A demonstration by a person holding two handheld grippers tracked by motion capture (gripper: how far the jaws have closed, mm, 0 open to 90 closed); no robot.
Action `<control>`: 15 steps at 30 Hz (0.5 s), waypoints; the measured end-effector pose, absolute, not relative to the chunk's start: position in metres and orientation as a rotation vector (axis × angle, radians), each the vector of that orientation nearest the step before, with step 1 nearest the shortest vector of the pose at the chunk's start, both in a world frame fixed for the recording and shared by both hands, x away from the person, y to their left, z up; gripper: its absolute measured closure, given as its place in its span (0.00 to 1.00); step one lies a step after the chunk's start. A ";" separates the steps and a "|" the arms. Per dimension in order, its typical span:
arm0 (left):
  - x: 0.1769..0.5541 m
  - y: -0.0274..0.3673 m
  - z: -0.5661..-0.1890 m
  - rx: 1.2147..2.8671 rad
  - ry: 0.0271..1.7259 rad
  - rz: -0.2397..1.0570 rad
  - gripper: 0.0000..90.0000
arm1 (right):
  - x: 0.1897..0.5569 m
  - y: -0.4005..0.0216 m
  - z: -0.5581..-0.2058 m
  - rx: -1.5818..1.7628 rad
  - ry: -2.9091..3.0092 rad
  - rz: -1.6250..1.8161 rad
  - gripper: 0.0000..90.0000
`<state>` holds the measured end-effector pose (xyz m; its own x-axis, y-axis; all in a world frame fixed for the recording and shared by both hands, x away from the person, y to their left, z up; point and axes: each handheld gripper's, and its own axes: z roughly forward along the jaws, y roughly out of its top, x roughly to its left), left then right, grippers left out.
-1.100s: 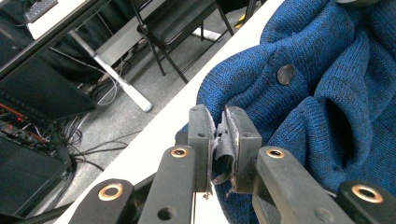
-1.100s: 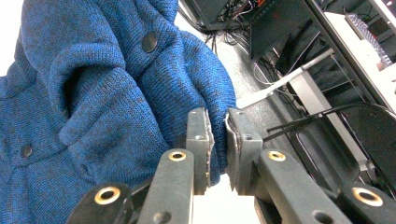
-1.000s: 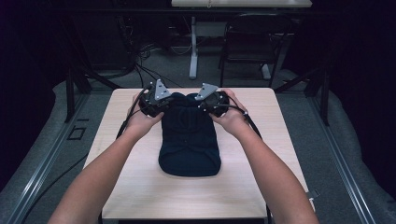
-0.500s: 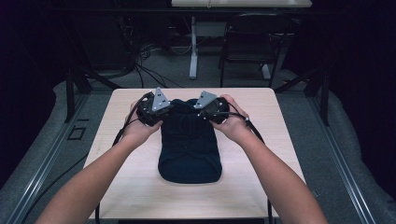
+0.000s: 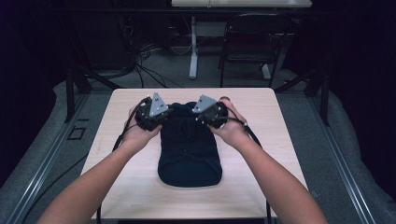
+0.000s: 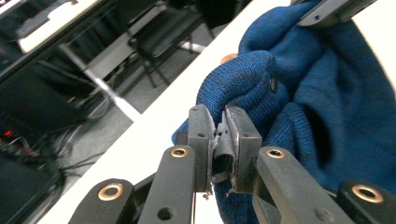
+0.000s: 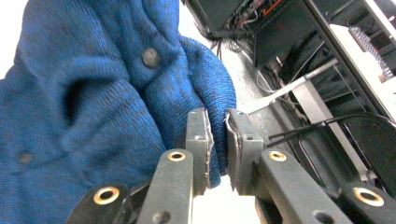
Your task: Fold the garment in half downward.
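A dark blue knitted garment (image 5: pixel 189 151) with small buttons lies lengthwise on the light wooden table (image 5: pixel 261 140). Its far end is lifted by both grippers. My left gripper (image 5: pixel 164 115) holds the far left corner; in the left gripper view its jaws are shut on a fold of the blue knit (image 6: pixel 243 79). My right gripper (image 5: pixel 200 115) holds the far right corner; in the right gripper view its jaws pinch a fold of the knit (image 7: pixel 205 93). The near end of the garment rests flat on the table.
Beyond the table's far edge stand a dark chair (image 5: pixel 247 42) and a white desk leg (image 5: pixel 193 46), with cables (image 5: pixel 140 65) on the grey floor. Bare tabletop lies left, right and in front of the garment.
Both grippers have drawn back toward the person and slightly closer together, bringing the far end of the garment over its middle.
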<state>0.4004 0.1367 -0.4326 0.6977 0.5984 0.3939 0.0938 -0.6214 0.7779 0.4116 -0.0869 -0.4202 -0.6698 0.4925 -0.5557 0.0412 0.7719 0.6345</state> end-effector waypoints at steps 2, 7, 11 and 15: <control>0.385 0.138 -0.446 2.170 0.489 0.824 0.91 | 0.390 -0.088 -0.436 0.313 2.218 0.762 0.89; 0.360 0.142 -0.470 2.196 0.433 0.790 0.91 | 0.362 -0.095 -0.464 0.262 2.278 0.768 0.89; 0.350 0.145 -0.476 2.170 0.452 0.768 0.91 | 0.352 -0.099 -0.469 0.291 2.294 0.822 0.89; 0.347 0.146 -0.479 2.166 0.448 0.762 0.91 | 0.346 -0.100 -0.474 0.280 2.304 0.822 0.89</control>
<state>0.3472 0.1458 -0.4787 0.7578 0.5348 0.3738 0.0664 -0.6331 0.7712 0.3461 -0.1000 -0.4737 -0.7546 0.3993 -0.5207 -0.0204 0.7788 0.6269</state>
